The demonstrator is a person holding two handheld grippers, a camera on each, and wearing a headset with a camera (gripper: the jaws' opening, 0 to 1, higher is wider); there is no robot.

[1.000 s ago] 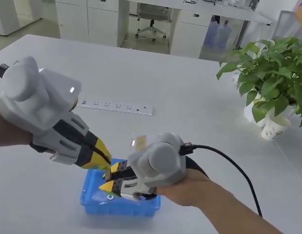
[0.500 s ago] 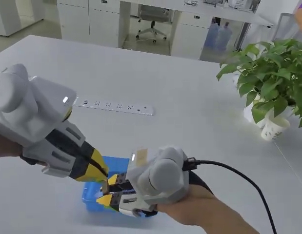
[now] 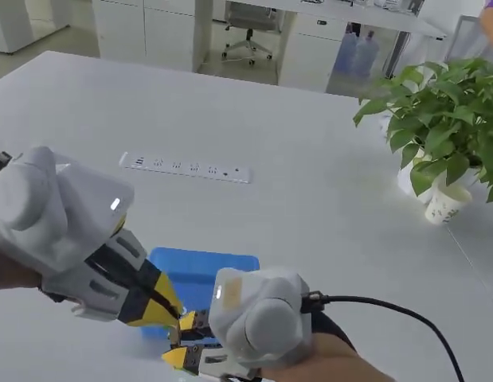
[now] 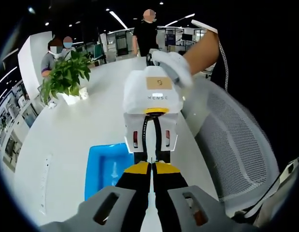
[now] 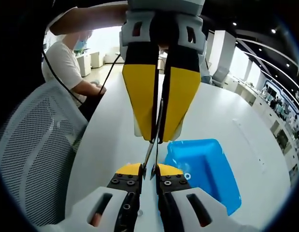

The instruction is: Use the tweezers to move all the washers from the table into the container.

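Container (image 5: 209, 162): 1 blue open tray at the lower right of the right gripper view, standing on the white table (image 3: 310, 159). I see 1 washer (image 5: 187, 176) lying on its floor, close to the wall at frame left. Anything else inside is too small for me to tell. In the head view the tray sits at lower centre, and its near edge is hidden behind the 2 grippers.

Writing: a tan square label (image 4: 159, 83) sits on a white housing at the upper centre of the left gripper view, with 1 line of small print under it. I cannot read either.

Tweezers (image 5: 156, 130): thin steel blades at the centre of the right gripper view, spanning from 1 gripper to the other, just beside the tray's edge and above the table.

Left gripper (image 4: 150, 166): its yellow jaws are clenched on the tweezers, with only a hairline gap between them.

Right gripper (image 5: 149, 170): its jaws are drawn close together and grasp the other end of the tweezers between the yellow tips. The 2 grippers face each other, tips almost meeting.

Surroundings: a white power strip (image 3: 186, 168) lies at the head view's centre left, well apart from the tray. A potted plant (image 3: 445, 111) stands at the right edge. A mesh chair (image 4: 236, 145) is at the right of the left gripper view.
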